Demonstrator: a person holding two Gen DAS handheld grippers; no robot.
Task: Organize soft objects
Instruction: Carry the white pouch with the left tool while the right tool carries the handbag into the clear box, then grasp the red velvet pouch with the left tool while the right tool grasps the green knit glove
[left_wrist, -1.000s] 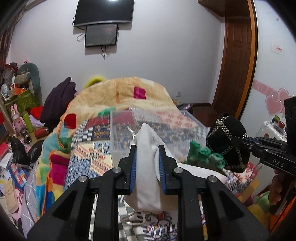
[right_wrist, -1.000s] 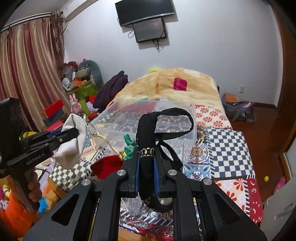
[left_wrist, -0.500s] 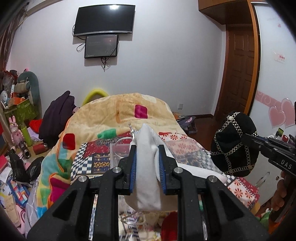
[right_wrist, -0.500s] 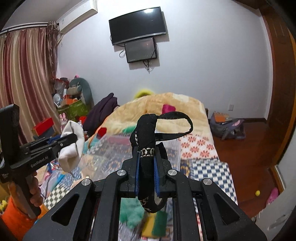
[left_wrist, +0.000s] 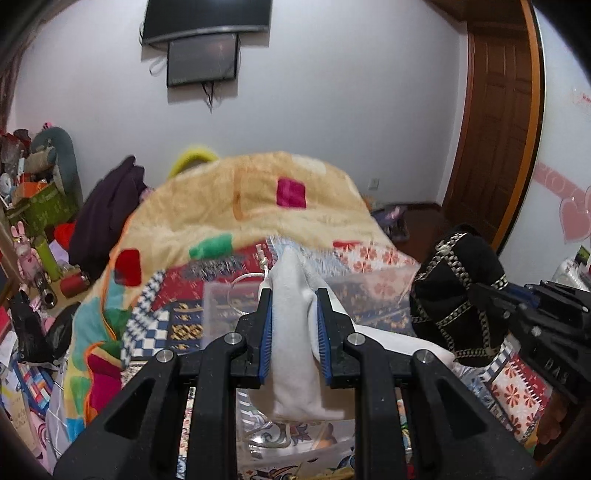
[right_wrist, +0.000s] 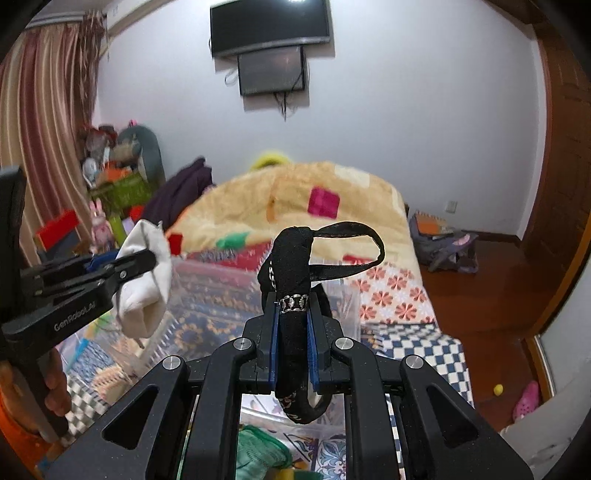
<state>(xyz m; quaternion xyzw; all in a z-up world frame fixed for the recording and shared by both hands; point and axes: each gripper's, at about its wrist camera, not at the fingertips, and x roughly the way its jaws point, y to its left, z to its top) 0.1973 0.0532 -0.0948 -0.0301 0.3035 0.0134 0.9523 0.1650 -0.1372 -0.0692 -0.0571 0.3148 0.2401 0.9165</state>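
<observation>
My left gripper is shut on a white cloth pouch with a drawstring, held in the air above a clear plastic box on the bed. The pouch and left gripper also show in the right wrist view. My right gripper is shut on a black fabric piece with chain trim and a strap loop. It shows as a black bundle in the left wrist view, to the right of the pouch. A green soft item lies below the right gripper.
A patchwork quilt and a yellow blanket cover the bed. Clutter and toys stand at the left. A wooden door is at the right. A bag lies on the floor.
Both grippers have tilted back down toward the bed after pointing higher half a second ago. The clear box is in view again below them. Both still hold their items.
</observation>
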